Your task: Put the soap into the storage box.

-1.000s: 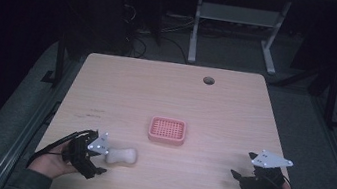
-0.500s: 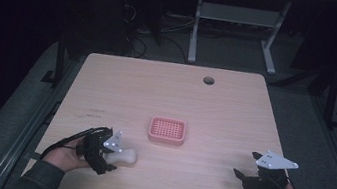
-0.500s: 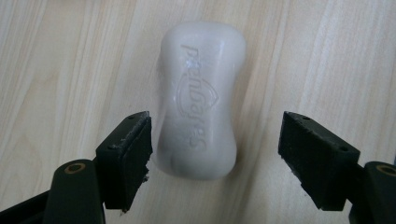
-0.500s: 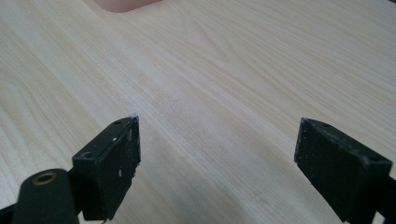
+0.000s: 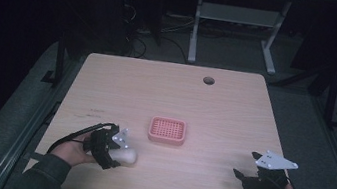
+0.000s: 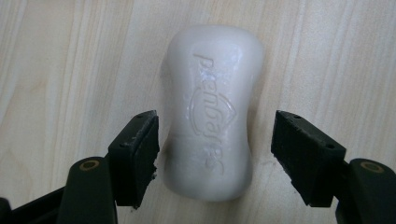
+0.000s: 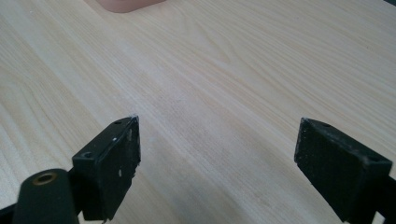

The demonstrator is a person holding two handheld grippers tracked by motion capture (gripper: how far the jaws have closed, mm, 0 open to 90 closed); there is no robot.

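Note:
A white bar of soap (image 6: pixel 212 109) with embossed lettering lies flat on the wooden table (image 5: pixel 224 113). My left gripper (image 6: pixel 215 154) is open, one jaw on each side of the near end of the soap (image 5: pixel 125 155), with a gap on both sides. In the high view the left gripper (image 5: pixel 112 154) sits at the front left of the table. A pink soap dish (image 5: pixel 167 130) with a slatted top rests at mid-table. My right gripper (image 5: pixel 242 179) is open at the front right, and its jaws hold nothing (image 7: pixel 217 161).
A round cable hole (image 5: pixel 208 80) lies near the table's far edge. A pink corner of the dish (image 7: pixel 123 4) shows at the top of the right gripper view. Behind the table stands a white table frame (image 5: pixel 237 29) on a dark floor.
My left gripper has moved right and forward onto the soap, so its jaws now straddle the bar. The right gripper has dropped slightly toward the front edge.

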